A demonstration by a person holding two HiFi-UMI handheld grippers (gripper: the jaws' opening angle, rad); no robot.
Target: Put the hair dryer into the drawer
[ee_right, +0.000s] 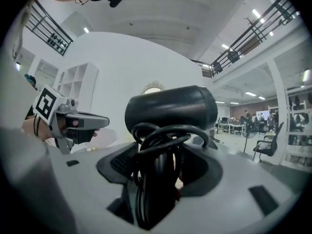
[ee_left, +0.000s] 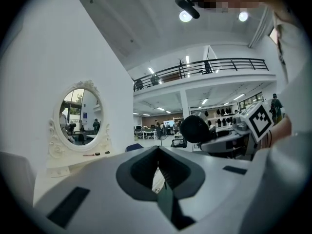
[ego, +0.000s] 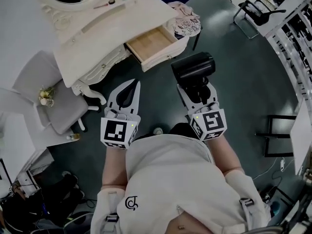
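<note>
A person is standing just short of the open drawer [ego: 151,45] of a white counter [ego: 109,30], holding a black hair dryer [ego: 194,66] out level in the right tool [ego: 195,87]. That tool's jaws are standing wide and pinching the dryer's handle, with the wound cord [ee_right: 157,179] bunched between them. The barrel is lying crosswise above the jaw tips, just to the right of the drawer's front corner and not yet over the drawer. The left tool [ego: 132,84] is hovering just below the drawer front, its jaws pressed together with nothing between them. The drawer is jutting out at a slant toward the person, and the part of its inside in view is showing bare wood, so the step in hand looks like the approach. Doing it well probably means bringing the dryer squarely over that bare wood and turning the wrist so the dryer's long side is running along the drawer, not across it. It then means lowering the dryer until it is resting on the drawer's bottom before the jaws are loosened. The cord loops are hanging loose enough that they could catch on the drawer's rim, so they are worth guiding inside first. A patterned seat [ego: 186,21] is standing just beyond the drawer's right side, and the right tool should be keeping clear of it
</note>
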